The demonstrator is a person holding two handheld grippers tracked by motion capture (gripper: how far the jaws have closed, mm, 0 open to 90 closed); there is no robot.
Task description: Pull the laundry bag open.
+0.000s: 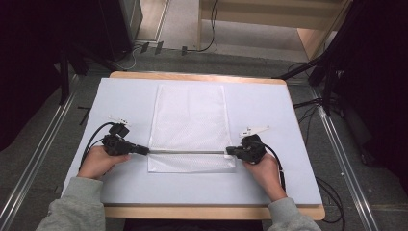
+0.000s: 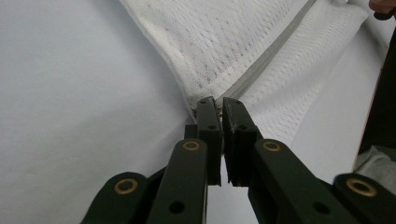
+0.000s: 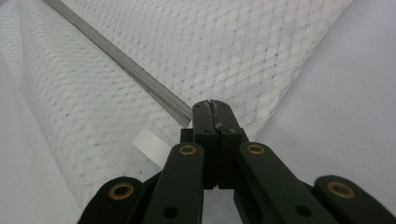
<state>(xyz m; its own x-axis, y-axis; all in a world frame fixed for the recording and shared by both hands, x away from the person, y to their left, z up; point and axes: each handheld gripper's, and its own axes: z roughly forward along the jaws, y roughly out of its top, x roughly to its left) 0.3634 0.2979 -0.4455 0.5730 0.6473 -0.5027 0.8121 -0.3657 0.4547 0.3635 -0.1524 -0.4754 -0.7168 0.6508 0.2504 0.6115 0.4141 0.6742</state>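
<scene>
A white mesh bag (image 1: 187, 115) lies flat on the pale blue mat (image 1: 269, 106), with a grey zipper (image 1: 187, 152) running across its near end. My left gripper (image 1: 146, 150) is at the zipper's left end. In the left gripper view its jaws (image 2: 218, 103) are pinched together on the bag's edge, where the zipper (image 2: 275, 51) ends. My right gripper (image 1: 228, 151) is at the zipper's right end, shut on the mesh edge (image 3: 211, 105) beside the zipper (image 3: 116, 58). A small white fabric tab (image 3: 150, 145) sticks out next to the right jaws.
The mat covers a wooden table whose rim (image 1: 211, 211) shows at the front. Bare mat lies left and right of the bag. Around the table are metal floor rails (image 1: 337, 144), cables (image 1: 308, 103) and dark stands (image 1: 332, 62).
</scene>
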